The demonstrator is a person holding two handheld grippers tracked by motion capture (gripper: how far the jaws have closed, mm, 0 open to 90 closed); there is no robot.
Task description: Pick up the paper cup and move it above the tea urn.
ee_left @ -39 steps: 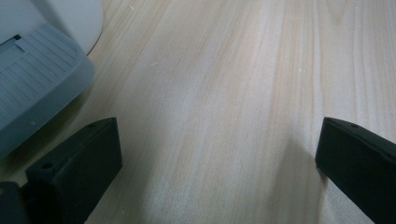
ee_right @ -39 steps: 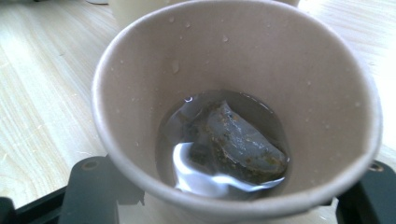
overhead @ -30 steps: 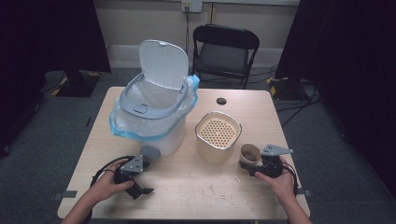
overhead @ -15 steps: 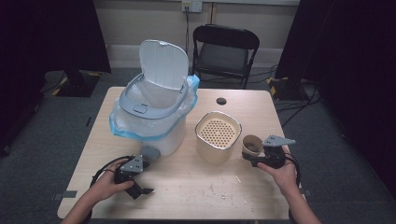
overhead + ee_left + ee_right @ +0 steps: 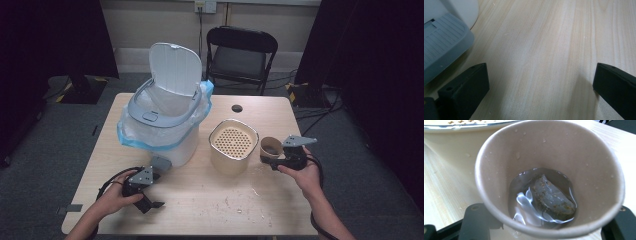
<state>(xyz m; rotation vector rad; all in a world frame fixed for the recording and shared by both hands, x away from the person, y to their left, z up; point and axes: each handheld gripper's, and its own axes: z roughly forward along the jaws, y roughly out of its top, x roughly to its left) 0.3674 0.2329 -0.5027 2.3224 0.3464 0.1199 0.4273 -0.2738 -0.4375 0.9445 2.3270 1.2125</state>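
Note:
A brown paper cup hangs just above the table beside a beige container with a perforated lid. My right gripper is shut on the cup from the right, one jaw on each side of its wall. In the right gripper view the cup is tilted towards the camera and holds a little clear liquid and a wet tea bag; my right gripper clasps its lower part. My left gripper rests on the table in front of the bin, open and with nothing in it; between its jaws lies bare wood.
A white pedal bin with its lid up and a blue liner stands at the table's left. Its grey pedal lies close to my left gripper. Crumbs and wet spots dot the table's front. A black chair stands behind the table.
My right gripper has lifted the paper cup and carried it away from the person, along the beige container. The left hand and its gripper have stayed put.

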